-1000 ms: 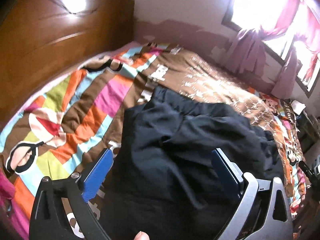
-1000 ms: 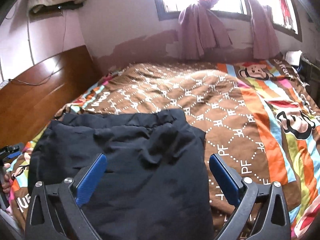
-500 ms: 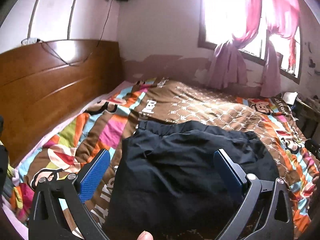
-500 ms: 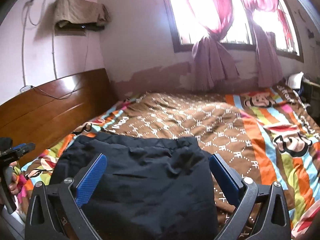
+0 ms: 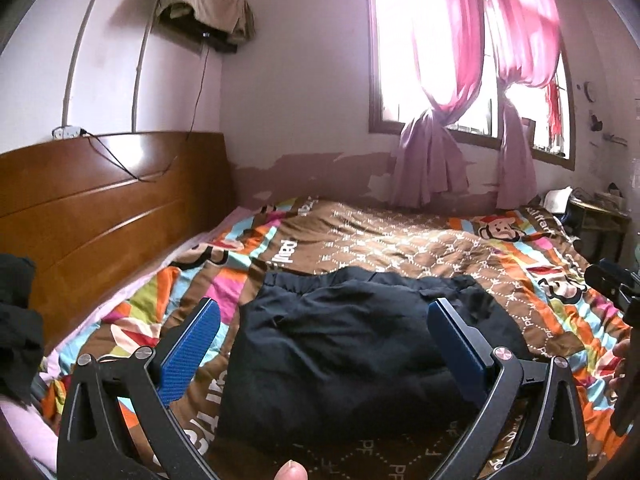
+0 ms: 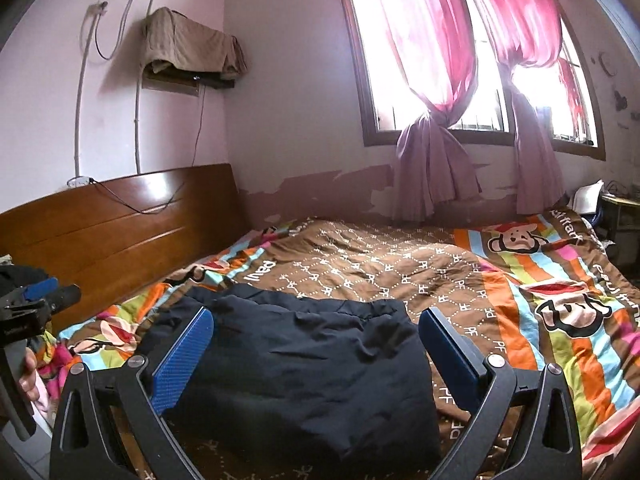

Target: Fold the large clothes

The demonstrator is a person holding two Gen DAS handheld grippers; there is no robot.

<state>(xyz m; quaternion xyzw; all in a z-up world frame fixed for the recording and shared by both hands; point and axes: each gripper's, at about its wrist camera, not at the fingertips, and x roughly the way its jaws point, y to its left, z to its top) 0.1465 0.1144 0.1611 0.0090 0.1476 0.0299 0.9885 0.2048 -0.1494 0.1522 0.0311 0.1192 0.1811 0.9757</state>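
A dark navy garment (image 5: 344, 344) lies folded into a thick, rumpled rectangle on the bed's colourful quilt; it also shows in the right wrist view (image 6: 304, 364). My left gripper (image 5: 324, 316) is open and empty, held back from the garment's near edge. My right gripper (image 6: 316, 324) is open and empty, also drawn back above the near edge. Each gripper appears at the edge of the other's view: the right gripper's tip (image 5: 612, 284) at the right side, the left gripper's tip (image 6: 36, 296) at the left side.
The quilt (image 6: 500, 280) covers the bed. A wooden headboard (image 5: 100, 208) runs along the left. A window with pink curtains (image 6: 452, 60) is on the far wall. A small cluttered table (image 5: 596, 216) stands at the far right. Dark cloth (image 5: 16, 320) sits at the left edge.
Both grippers have pulled back and tilted up from the garment, so more of the room and the window shows. The garment lies still on the quilt.
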